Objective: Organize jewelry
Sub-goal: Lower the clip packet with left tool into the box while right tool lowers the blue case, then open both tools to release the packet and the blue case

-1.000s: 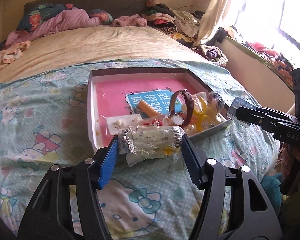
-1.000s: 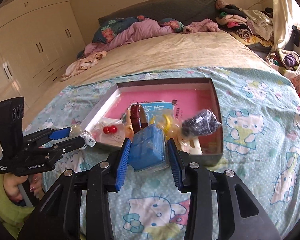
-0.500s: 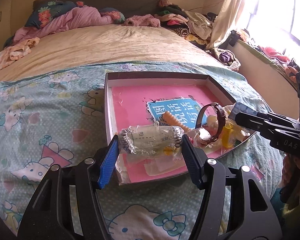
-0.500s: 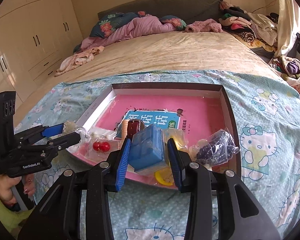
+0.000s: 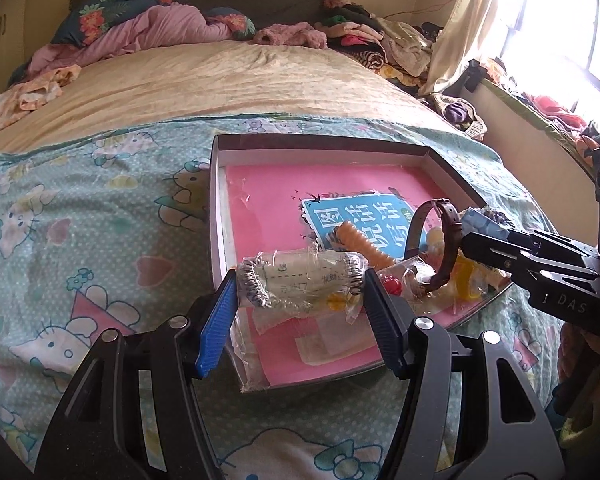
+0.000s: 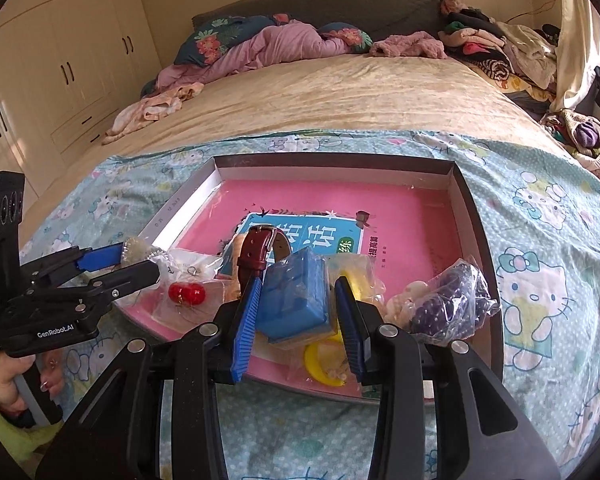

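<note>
My left gripper (image 5: 300, 292) is shut on a clear bag holding a silver bead bracelet (image 5: 300, 282), above the near left corner of the shallow box (image 5: 220, 148). It also shows in the right wrist view (image 6: 120, 260). My right gripper (image 6: 298, 304) is shut on a blue bagged jewelry box (image 6: 296, 300), held over the box's near edge (image 6: 472, 200). It also shows in the left wrist view (image 5: 480, 236). A brown leather watch (image 5: 440, 248) stands in the box, seen also from the right wrist (image 6: 258, 252).
The box has a pink liner with a blue card (image 6: 312, 236). In it lie red earrings in a bag (image 6: 186, 294), a purple bead bag (image 6: 452, 304), yellow pieces (image 6: 328, 360) and an orange ribbed piece (image 5: 360, 246). A Hello Kitty sheet (image 5: 80, 240) covers the bed. Clothes pile at the headboard (image 6: 480, 40).
Both grippers have moved forward and up over the near part of the box, each keeping its bagged item. The box now lies farther under them.
</note>
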Available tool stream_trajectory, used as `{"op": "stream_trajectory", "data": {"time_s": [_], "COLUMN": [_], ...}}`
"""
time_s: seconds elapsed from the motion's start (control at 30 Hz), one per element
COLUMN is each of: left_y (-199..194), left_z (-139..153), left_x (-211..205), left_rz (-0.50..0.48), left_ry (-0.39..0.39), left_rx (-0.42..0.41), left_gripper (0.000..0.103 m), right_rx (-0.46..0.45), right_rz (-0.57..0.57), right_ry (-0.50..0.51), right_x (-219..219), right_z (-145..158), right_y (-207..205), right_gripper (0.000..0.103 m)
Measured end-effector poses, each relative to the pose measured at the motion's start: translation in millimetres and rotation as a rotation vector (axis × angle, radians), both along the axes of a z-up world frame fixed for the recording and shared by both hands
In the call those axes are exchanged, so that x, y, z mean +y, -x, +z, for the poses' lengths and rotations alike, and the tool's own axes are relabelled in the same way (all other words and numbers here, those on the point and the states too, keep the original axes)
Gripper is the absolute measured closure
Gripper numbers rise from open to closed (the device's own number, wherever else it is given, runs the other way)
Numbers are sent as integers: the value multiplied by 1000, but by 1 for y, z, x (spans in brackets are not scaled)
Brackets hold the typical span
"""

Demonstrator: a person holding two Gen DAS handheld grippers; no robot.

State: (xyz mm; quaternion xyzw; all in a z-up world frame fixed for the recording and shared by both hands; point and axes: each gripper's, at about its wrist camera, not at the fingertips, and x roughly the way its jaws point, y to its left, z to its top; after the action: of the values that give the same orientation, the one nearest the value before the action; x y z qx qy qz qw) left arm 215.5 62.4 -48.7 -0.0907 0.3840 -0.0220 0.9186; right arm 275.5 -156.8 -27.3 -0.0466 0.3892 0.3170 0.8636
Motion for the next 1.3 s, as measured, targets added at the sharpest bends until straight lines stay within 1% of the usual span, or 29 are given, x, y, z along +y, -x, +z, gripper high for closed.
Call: {"op": "stream_trajectory", "data": {"time_s": [0.13, 0.4, 0.67, 0.73, 0.77, 0.8, 0.87, 1.0, 1.07, 1.17, 1.23, 1.3], "left_y": [-2, -2, -2, -2, -2, -2, -1, -2, -3, -2, -1, 0], "left_z": [-3, -3, -2, -2, -3, -2, -3, -4, -4, -2, 0, 2], "left_x": [1, 1, 1, 0, 0, -1, -1, -4, -5, -4, -3, -3], "left_rz": [7, 9, 7, 5, 4, 4, 0, -7, -6, -2, 3, 7], "left_ry": [5, 9, 10, 10, 11, 11, 11, 8, 7, 8, 7, 3], "left_rx": [6, 6, 6, 6, 7, 7, 7, 15, 18, 17, 15, 8], "left_gripper": [49, 49, 48, 48, 48, 48, 48, 48, 48, 42, 34, 30], "right_rx": [-15, -34, -34, -29, -29, -32, -33, -46, -47, -49, -46, -46], "right_rz": [14, 23, 0, -4, -9, -15, -17, -35, -39, -51, -54, -58], "right_ry": [17, 9, 1, -10, -19, -22, -31, -40, -39, -38, -44, -46], "right_x": [6, 7, 5, 2, 0, -1, -4, -10, -12, -16, -18, -19], "right_z": [-3, -6, -8, -7, -5, -4, -2, 4, 5, 6, 7, 8], "right_y": [0, 4, 6, 6, 6, 7, 8, 13, 14, 16, 17, 17], "right_gripper": [67, 67, 66, 61, 55, 51, 48, 33, 30, 25, 23, 20]}}
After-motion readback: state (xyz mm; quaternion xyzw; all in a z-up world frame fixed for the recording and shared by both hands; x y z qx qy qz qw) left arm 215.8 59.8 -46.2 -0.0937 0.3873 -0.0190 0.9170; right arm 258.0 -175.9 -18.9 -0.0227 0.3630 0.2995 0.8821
